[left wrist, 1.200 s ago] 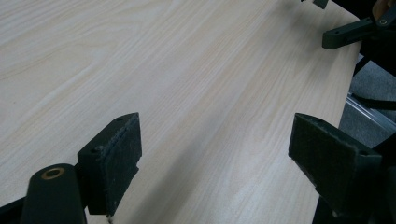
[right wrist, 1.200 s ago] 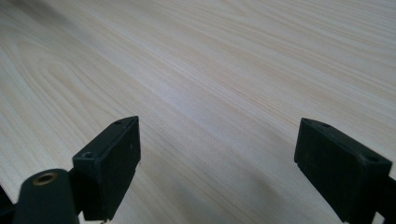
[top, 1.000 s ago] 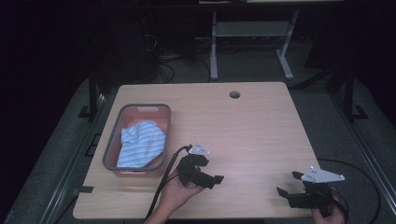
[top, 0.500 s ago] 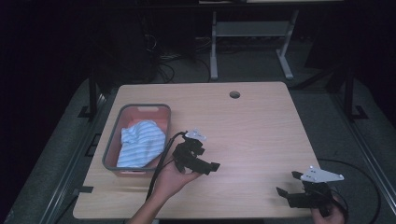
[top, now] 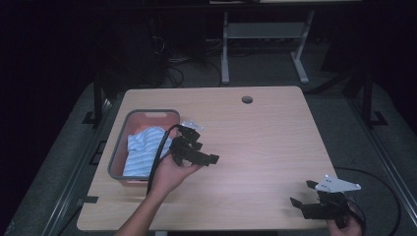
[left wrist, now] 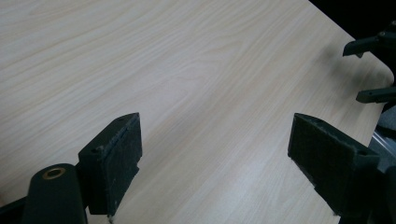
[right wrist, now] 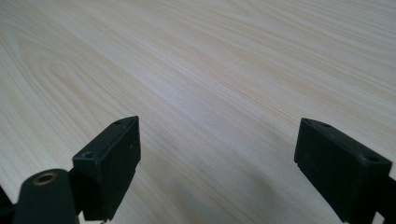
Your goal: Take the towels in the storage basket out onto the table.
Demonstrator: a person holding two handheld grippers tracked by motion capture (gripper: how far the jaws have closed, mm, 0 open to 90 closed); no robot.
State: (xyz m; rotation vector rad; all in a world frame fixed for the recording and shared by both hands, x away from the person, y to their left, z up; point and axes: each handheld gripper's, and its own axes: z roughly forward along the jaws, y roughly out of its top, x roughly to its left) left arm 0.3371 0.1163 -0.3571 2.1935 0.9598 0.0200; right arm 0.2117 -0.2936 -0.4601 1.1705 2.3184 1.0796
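Note:
A person's hand holds my left gripper (top: 203,152) over the wooden table (top: 265,137), just right of a grey bin (top: 147,113) with a red inside. A blue-and-white striped cloth (top: 141,150) lies in that bin. The left gripper (left wrist: 215,163) is open, with bare tabletop between its pads (left wrist: 116,161). My right gripper (top: 301,193) sits near the table's front right corner, also open. In the right gripper view its jaws stand wide apart around the gripper's midpoint (right wrist: 217,168) over bare wood. The left gripper view catches the right gripper (left wrist: 373,70) at its top right.
A round cable hole (top: 247,100) sits near the table's far edge. A black cable (top: 160,157) trails from the left gripper past the bin. Desk legs (top: 225,54) and cables stand on the dark floor beyond the table.
The left gripper has moved away from the front edge and slightly left, closer to the bin. The right gripper has stayed in place.

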